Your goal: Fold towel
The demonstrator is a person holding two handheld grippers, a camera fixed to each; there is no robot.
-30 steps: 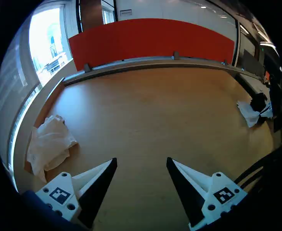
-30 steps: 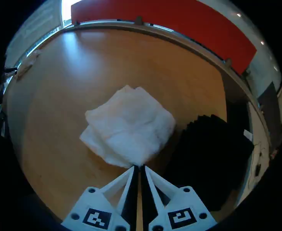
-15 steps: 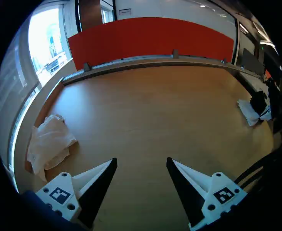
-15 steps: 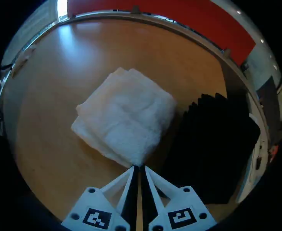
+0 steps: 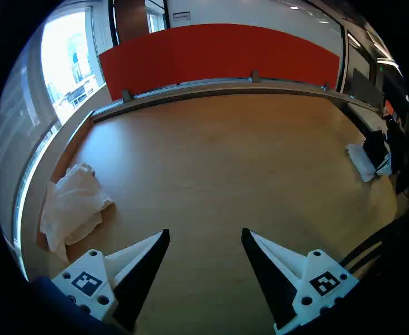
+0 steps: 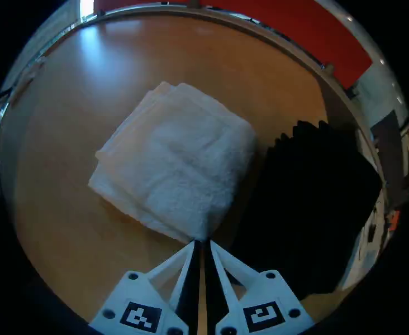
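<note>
On the wooden counter, the towel is found lying flat as a compact, squared stack of several layers, so the folding is judged essentially complete. Its near corner is met by the right tool, whose jaws are closed to a thin slit. The corner appears to be pinched between them, presumably so the stack can be set down without unfolding. A dark shape, not identifiable, is noted just beside the towel. The left tool is held wide open and empty above bare counter, well apart from the towel, evidently to stay clear. A crumpled white cloth is noted at the counter's window-side edge.
</note>
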